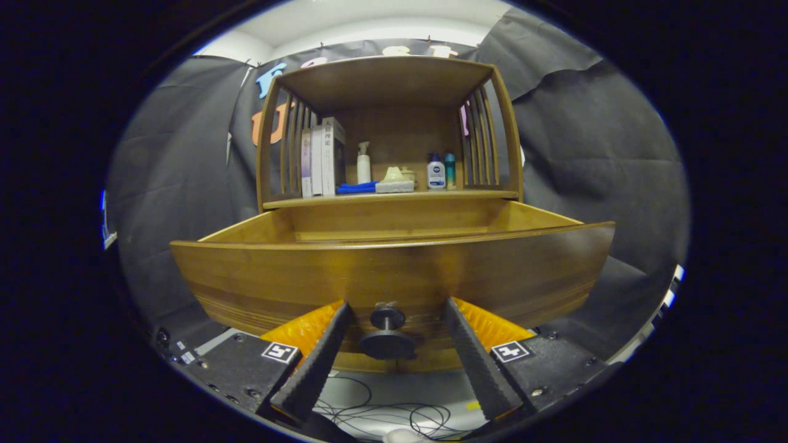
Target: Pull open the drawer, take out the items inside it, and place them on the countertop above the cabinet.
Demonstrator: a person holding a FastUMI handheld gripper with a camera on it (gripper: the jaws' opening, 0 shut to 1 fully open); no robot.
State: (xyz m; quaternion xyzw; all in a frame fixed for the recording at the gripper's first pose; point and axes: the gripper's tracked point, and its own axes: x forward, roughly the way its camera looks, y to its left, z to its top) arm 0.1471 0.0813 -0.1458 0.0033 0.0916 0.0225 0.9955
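Note:
The wooden drawer [394, 271] stands pulled out toward me, and its curved front panel hides whatever lies inside. Its dark round knob [386, 337] sits between my fingers, with a gap on each side. My gripper [397, 304] is open, its fingertips close against the drawer front. Above the drawer runs the cabinet's countertop [468, 195], under a wooden hutch with slatted sides.
On the countertop stand books [323, 159], a white spray bottle [364, 163], a blue cloth [356, 187], a tissue box [394, 183], a white lotion bottle [436, 172] and a teal bottle [450, 170]. Thin cables [381, 412] lie on the floor below the drawer.

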